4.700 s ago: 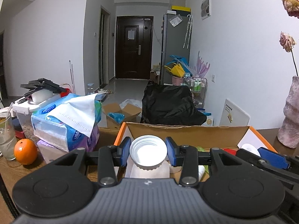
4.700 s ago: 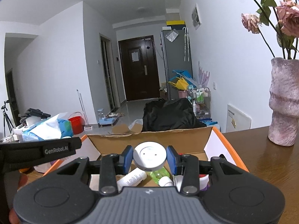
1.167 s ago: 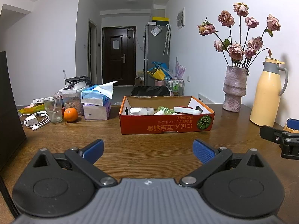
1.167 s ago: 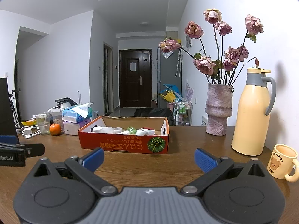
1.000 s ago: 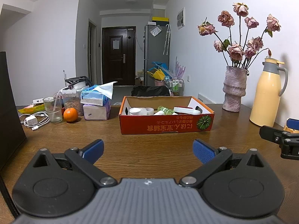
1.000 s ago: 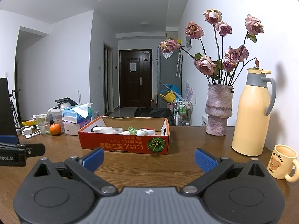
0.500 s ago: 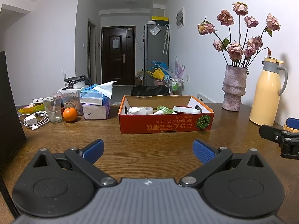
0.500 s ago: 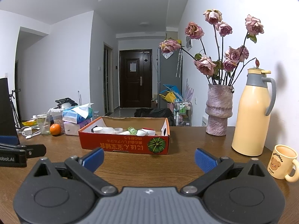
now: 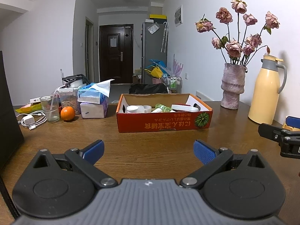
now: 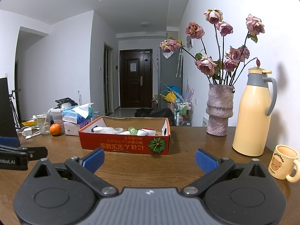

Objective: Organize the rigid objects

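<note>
An orange cardboard box (image 9: 165, 123) (image 10: 124, 145) stands mid-table, holding white jars (image 9: 135, 109), a green bottle (image 9: 161, 106) and other small containers (image 10: 148, 131). My left gripper (image 9: 148, 150) hovers over the wood well in front of the box, wide open, nothing between its blue pads (image 9: 93, 150). My right gripper (image 10: 149, 159) is likewise open and empty, in front of the box's right half. Each gripper's tip shows at the edge of the other's view.
On the wooden table (image 9: 150, 144), left: tissue packs (image 9: 93, 101), an orange (image 9: 67, 113), a glass (image 9: 49, 108), a charger cable (image 9: 32, 121), a dark panel (image 9: 7, 112). On the right: a flower vase (image 10: 219, 110), a cream thermos (image 10: 253, 112) and a bear mug (image 10: 283, 164).
Several seconds ago each gripper held a white jar over the box; both are now open, empty and pulled back. Over the last second almost nothing has moved.
</note>
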Available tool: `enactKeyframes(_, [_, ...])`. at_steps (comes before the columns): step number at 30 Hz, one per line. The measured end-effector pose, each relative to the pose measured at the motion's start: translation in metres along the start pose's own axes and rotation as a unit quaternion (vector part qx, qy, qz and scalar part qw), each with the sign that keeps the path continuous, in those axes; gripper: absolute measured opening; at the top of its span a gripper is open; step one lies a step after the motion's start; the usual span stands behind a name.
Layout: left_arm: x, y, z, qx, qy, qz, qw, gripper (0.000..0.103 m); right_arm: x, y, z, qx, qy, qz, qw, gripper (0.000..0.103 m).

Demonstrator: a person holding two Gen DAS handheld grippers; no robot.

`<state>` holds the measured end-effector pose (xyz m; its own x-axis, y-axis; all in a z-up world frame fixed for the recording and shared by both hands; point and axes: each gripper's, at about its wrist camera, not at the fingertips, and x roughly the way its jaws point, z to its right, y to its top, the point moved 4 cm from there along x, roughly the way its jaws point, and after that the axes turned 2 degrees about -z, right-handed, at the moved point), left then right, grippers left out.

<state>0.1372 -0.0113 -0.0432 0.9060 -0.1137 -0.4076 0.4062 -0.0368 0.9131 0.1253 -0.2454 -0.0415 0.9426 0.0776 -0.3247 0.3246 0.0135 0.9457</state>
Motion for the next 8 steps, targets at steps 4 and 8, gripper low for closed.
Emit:
enactKeyframes(4, [-0.0001, -0.0010, 0.0006, 0.002, 0.003, 0.004, 1.0000, 0.103, 0.0007, -0.0014, -0.0003, 0.000, 0.000, -0.001, 1.000, 0.103])
enactKeyframes(8, [0.0000, -0.0017, 0.0003, 0.001, -0.001, 0.004, 1.0000, 0.103, 0.0010, -0.0022, -0.0009, 0.000, 0.000, -0.001, 1.000, 0.103])
